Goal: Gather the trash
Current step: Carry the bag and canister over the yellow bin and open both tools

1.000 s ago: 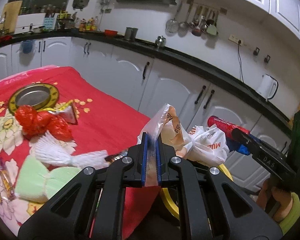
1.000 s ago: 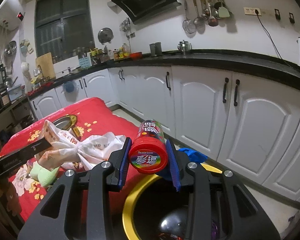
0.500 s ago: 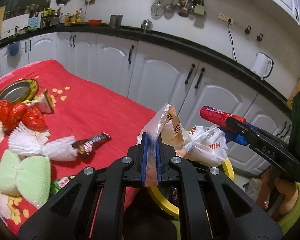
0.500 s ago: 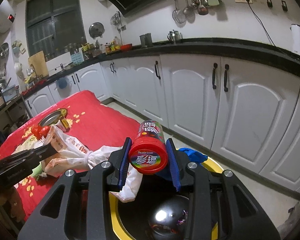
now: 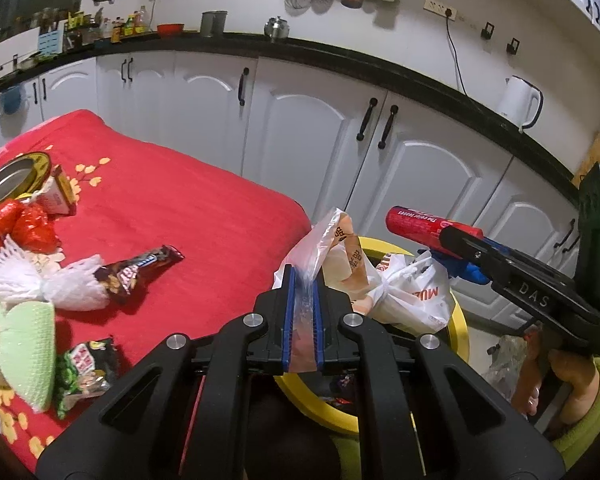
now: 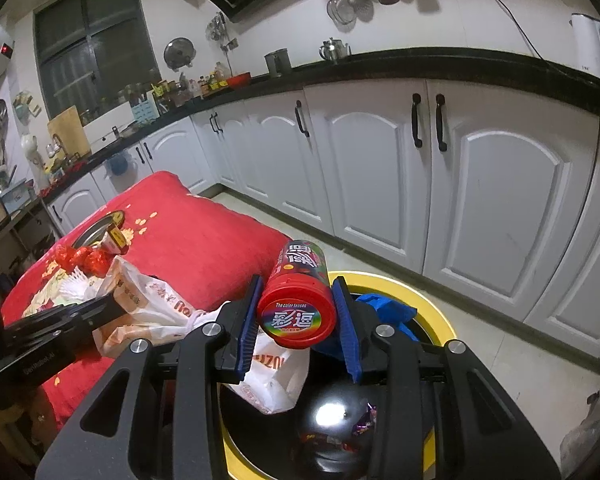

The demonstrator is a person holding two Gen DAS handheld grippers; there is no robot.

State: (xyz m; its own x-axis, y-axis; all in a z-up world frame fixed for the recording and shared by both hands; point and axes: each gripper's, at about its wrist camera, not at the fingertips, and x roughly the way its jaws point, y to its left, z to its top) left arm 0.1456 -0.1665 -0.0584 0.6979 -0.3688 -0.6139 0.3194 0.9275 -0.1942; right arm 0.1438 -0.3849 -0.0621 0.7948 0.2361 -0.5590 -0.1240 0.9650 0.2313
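Observation:
My left gripper (image 5: 302, 280) is shut on a white plastic takeaway bag (image 5: 404, 292), which hangs over the yellow-rimmed trash bin (image 5: 458, 320). The bag also shows in the right wrist view (image 6: 276, 376), over the bin's black liner. My right gripper (image 6: 298, 316) is shut on a red candy tube (image 6: 298, 304) and a blue scrap (image 6: 388, 310), held above the bin (image 6: 432, 312). The tube shows in the left wrist view (image 5: 424, 224), right of the bag.
A red-clothed table (image 5: 172, 208) left of the bin carries a chocolate bar wrapper (image 5: 140, 270), a white paper liner (image 5: 40, 280), green foam (image 5: 28, 352), a snack packet (image 5: 84, 368), red wrap (image 5: 16, 220) and a metal tin (image 5: 12, 172). White cabinets (image 6: 480, 200) stand behind.
Both grippers have moved right, away from the table, and now hold the bag and the tube over the bin. The bag hangs lower into the bin mouth.

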